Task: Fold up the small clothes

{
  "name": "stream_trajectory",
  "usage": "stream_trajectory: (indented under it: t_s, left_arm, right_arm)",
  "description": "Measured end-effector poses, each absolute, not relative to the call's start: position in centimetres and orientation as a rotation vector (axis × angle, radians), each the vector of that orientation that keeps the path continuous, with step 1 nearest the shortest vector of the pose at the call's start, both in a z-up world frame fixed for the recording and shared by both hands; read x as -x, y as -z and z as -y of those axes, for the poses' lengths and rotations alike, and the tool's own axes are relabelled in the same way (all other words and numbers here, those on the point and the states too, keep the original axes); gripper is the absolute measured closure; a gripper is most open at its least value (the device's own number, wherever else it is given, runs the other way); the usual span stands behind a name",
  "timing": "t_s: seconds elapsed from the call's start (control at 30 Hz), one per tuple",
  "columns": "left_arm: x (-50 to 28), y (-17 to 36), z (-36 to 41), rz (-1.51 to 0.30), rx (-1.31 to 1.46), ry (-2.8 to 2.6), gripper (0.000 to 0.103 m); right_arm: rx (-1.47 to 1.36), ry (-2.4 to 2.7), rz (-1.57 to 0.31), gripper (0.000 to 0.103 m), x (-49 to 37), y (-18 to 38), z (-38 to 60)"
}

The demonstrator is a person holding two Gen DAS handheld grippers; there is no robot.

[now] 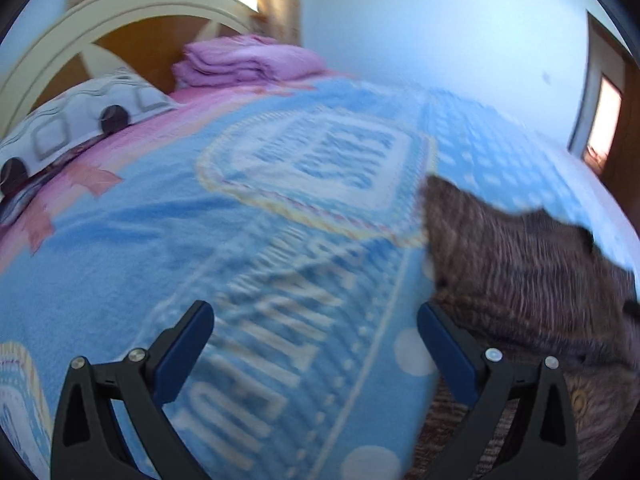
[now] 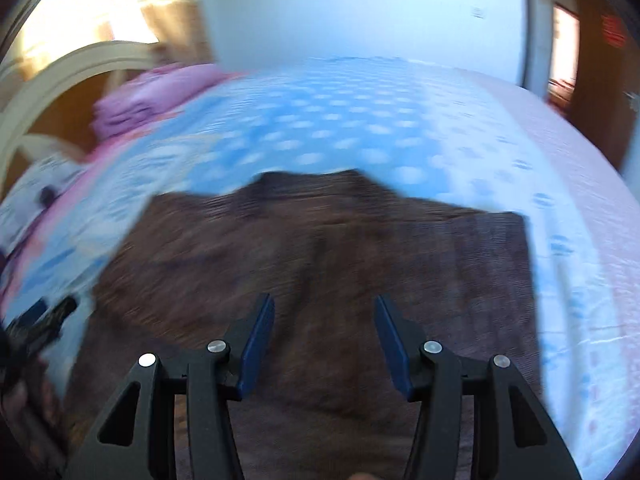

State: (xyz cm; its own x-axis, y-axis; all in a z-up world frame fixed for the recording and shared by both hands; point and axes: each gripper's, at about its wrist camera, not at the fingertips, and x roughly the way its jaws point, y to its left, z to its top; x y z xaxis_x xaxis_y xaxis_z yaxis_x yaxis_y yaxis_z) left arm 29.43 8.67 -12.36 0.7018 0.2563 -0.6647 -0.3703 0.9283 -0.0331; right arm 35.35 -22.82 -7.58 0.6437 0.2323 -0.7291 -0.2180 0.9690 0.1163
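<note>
- Bedroom setup: a bed covered by a blue blanket with white dots and lettering, a cream curved headboard at the back, a stack of folded pink cloth by the pillows, and a patterned pillow off to the left.
- Both views are pretty blurry, so fine detail is hard to call.
- Lying on that blanket is the brown garment, some knit or ribbed piece, spread mostly flat. In the right wrist view it fills the middle, directly under and ahead of the claw. In the left wrist view it sits off to the right side.
- The right gripper is spread apart with nothing between the fingers, hanging over the middle of the garment.
- The left gripper is spread wide too, holding nothing, over bare blanket with its right finger just at the garment's edge.
- Handling guess: the fabric looks soft, light and floppy. It should drape and bunch instead of holding a shape, and may drag on the fuzzy blanket.
- Best bet for a grab is probably a corner or edge, e.g. the far right corner for the right claw and the near left edge for the left one, pinching only the garment and not the blanket underneath.
- Judging from the layout, the fold hasn't really started.
</note>
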Motion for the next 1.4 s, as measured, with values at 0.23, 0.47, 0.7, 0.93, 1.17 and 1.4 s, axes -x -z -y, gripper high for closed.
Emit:
stream_trajectory:
  t_s: [0.23, 0.47, 0.7, 0.93, 1.17, 1.4]
  left_arm:
    - [-33.2, 12.4, -5.5, -0.778, -0.044, -0.297, 0.000]
    - [-32.5, 14.5, -4.0, -0.832, -0.168, -0.271, 0.000]
    - [-32.7, 14.7, -4.3, -0.850, -0.151, -0.267, 0.000]
    - [-33.0, 15.1, -6.4, -0.904, -0.003, -0.200, 0.000]
    - [-32.6, 15.1, -6.3, -0.894, 0.026, -0.187, 0.000]
    - [-32.2, 15.1, -6.4, -0.898, 0.031, -0.186, 0.000]
  right_arm:
    - [0.126, -0.335, -0.885, 0.065, -34.7, 10.2, 18.3]
    - [0.146, -0.325, -0.901, 0.066, -33.2, 10.8, 19.1]
    - [0.137, -0.295, -0.905, 0.066, -34.5, 12.0, 19.0]
    - [0.181, -0.313, -0.898, 0.051, -32.7, 11.7, 19.9]
    - [0.061, -0.114, -0.834, 0.051, -31.1, 10.2, 27.0]
    - [0.011, -0.045, -0.894, 0.050, -30.3, 11.7, 31.6]
